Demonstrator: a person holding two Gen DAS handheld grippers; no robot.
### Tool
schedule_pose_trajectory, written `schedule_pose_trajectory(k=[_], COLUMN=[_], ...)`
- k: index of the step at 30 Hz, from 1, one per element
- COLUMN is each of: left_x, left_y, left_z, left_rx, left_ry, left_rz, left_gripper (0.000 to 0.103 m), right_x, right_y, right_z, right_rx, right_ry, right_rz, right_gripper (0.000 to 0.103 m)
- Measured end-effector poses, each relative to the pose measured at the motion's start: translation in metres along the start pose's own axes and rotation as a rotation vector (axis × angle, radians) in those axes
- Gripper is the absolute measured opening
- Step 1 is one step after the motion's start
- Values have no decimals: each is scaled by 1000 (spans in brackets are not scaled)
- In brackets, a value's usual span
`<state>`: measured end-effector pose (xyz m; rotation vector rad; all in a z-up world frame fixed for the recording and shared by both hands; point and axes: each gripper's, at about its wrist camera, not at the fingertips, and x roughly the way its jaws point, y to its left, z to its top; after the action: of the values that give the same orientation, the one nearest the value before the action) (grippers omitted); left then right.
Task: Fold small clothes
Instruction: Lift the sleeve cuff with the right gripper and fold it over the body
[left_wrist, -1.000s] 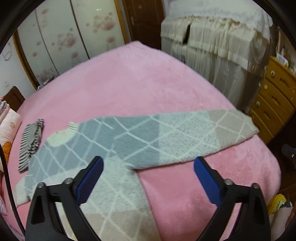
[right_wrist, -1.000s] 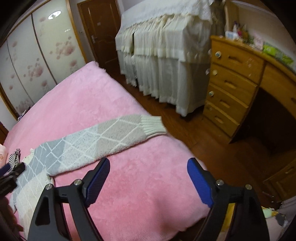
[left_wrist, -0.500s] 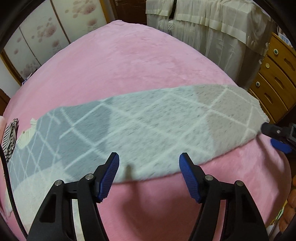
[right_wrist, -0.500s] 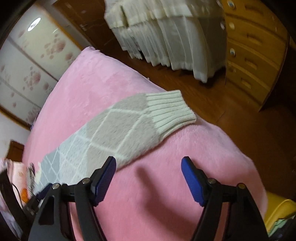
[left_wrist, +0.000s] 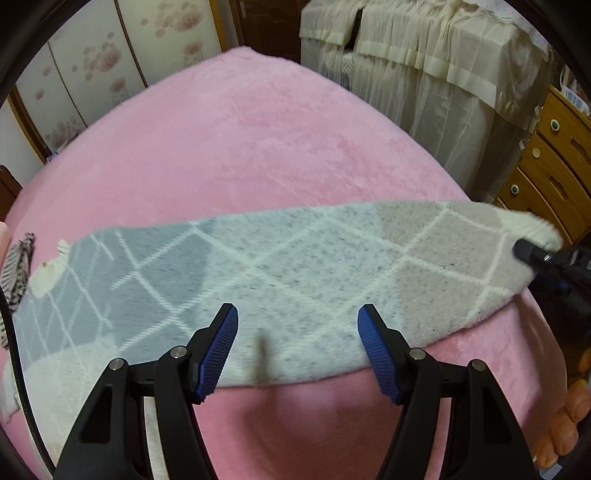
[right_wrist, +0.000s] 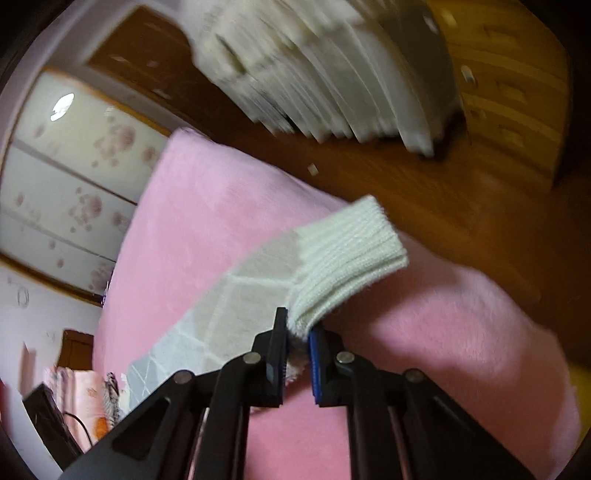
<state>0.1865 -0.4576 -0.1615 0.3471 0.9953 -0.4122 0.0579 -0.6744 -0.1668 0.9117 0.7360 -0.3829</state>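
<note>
Knitted grey-and-cream sleeve (left_wrist: 295, 273) lies stretched flat across the pink bed (left_wrist: 240, 147), unfolded. The right hand-held gripper (right_wrist: 298, 339) is clenched on its ribbed cuff (right_wrist: 351, 254); the left hand-held gripper (left_wrist: 297, 332) hovers released over mid-sleeve, so folding has barely begun.

1. The left gripper (left_wrist: 297, 341) has black plastic arms with triangular cut-outs and silver round screws at the joints.
2. Its fingers (left_wrist: 218, 349) carry ribbed blue pads.
3. The right gripper (right_wrist: 297, 354) has the same black build, silver screws and a ribbed blue pad.
4. A thin black cable (left_wrist: 14, 373) runs along the left edge.
5. Bare skin-toned fingertips (left_wrist: 561, 421) show at lower right.
</note>
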Motion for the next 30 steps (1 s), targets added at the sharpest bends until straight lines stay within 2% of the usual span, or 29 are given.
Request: schedule_pose_trajectory(k=[4, 9, 14, 18, 24, 27, 30], left_x=[-27, -59, -81, -87, -78, -69, -61], left_y=[27, 80, 148, 208, 296, 322, 333], left_z=[-3, -11, -35, -60, -108, -129, -141], left_rx=[-54, -127, -200, -284, -436, -495, -508], left_ry=[-33, -67, -69, -56, -18, 2, 15], left_rz=[-11, 5, 38, 61, 25, 7, -4], left_gripper=[67, 67, 68, 68, 68, 68, 68], right_x=[-30, -46, -41, -25, 21, 52, 72], right_y=[59, 132, 204, 246, 288, 299, 305], right_z=[-9, -32, -73, -113, -185, -222, -253], right_rx=[-190, -361, -482, -571, -692, -731, -767], right_ry=[-98, -111, -44, 28, 154, 234, 284], right_rz=[18, 106, 214, 254, 254, 228, 190], right_gripper=[9, 9, 9, 9, 9, 9, 10])
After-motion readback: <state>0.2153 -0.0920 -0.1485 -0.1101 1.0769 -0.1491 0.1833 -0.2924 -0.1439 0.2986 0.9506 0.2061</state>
